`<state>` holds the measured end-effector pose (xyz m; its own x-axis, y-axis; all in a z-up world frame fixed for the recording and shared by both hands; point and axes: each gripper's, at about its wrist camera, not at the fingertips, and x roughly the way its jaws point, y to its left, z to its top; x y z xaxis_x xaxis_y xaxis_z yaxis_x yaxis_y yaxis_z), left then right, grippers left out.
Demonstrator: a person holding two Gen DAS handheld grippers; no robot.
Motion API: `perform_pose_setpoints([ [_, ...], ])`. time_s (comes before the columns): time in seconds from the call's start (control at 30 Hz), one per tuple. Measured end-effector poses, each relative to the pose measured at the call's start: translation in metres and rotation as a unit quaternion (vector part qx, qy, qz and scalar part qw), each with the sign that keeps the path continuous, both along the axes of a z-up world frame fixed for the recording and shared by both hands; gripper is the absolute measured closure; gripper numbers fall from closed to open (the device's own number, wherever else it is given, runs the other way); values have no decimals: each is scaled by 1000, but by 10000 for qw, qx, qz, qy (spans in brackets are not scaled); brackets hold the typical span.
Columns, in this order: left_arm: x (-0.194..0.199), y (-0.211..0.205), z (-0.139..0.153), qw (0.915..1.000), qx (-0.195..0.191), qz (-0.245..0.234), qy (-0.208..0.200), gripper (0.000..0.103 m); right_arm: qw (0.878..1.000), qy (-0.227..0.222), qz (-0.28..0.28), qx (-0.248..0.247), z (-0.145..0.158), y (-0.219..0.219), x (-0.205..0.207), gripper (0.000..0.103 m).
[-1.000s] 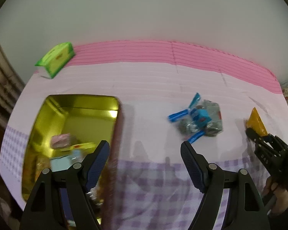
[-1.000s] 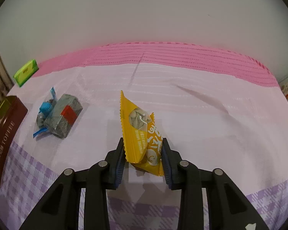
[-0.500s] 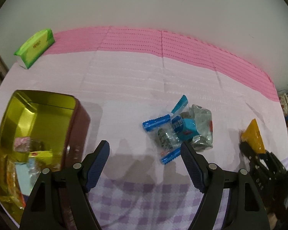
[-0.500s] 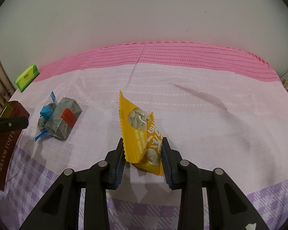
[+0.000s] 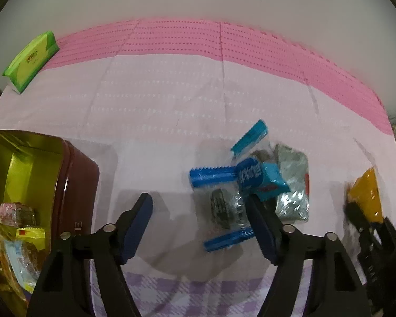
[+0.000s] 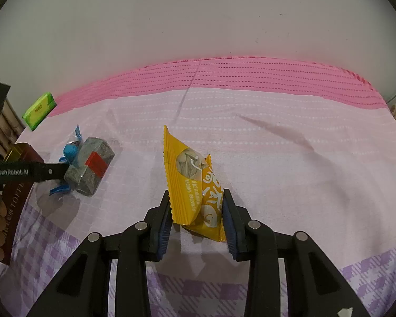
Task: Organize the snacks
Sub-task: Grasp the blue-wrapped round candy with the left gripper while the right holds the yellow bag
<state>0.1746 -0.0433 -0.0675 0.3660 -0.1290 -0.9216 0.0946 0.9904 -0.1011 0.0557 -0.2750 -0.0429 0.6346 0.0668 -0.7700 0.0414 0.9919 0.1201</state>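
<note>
Left claw: the left gripper (image 5: 199,227) is being lowered over the snack pile (image 5: 250,185), jaws closing, nothing pinched yet; the clear packet (image 5: 224,206) with blue ends lies between the pads.
Right claw: the right gripper (image 6: 196,219) is clamped on the yellow packet (image 6: 195,185), which is held on edge above the cloth (image 6: 277,145).
Snack pile: found mid-cloth, right of the tin (image 5: 74,185); a blue packet (image 5: 261,179) and a silver packet (image 5: 293,182) are overlapped with the clear one.
Tin: open, gold inside, several wrapped snacks already laid in it.
Risk, double pick: the right pad is seen touching or just beside the blue packet, so two packets could be caught together, or one dragged off.
Risk, slip: slick film and a soft filling are judged likely to squirt out if only a crimped end is pinched.
Risk, cloth: the cloth could be snagged by the pads if the drop is carried too low.
Risk, yellow packet: a thin grip low on the packet is judged prone to twisting.
Writing, tin: "TOFFE…" is partly read on the side.
Writing, left gripper: "GenRobot.AI" is read in the right wrist view.
Writing, packets: Chinese characters are seen on the yellow and blue packets and on the green pack (image 5: 31,60); they cannot be read.
</note>
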Motion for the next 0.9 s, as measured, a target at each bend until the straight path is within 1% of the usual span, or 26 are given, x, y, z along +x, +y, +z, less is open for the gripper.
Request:
perform_pose_setpoints([
  [0.1, -4, 1, 1, 9999, 93, -103, -62, 36, 10000, 0, 5, 23, 0, -1, 0, 70],
  [0.27, 1, 0, 0, 9997, 174, -164, -78, 36, 10000, -2, 11, 40, 0, -2, 0, 70],
  [0.43, 6, -9, 0, 9985, 397, -346, -161, 43, 10000, -2, 10, 39, 0, -1, 0, 70],
  [0.6, 5, -10, 2, 9981, 363, -470, -147, 63, 10000, -2, 10, 44, 0, -2, 0, 70],
  [0.7, 2, -9, 3, 9981, 340, -487, -135, 73, 10000, -2, 9, 43, 0, -2, 0, 70],
  [0.9, -7, -4, 6, 9984, 300, -471, -60, 75, 10000, -1, 8, 35, 0, -2, 0, 70],
])
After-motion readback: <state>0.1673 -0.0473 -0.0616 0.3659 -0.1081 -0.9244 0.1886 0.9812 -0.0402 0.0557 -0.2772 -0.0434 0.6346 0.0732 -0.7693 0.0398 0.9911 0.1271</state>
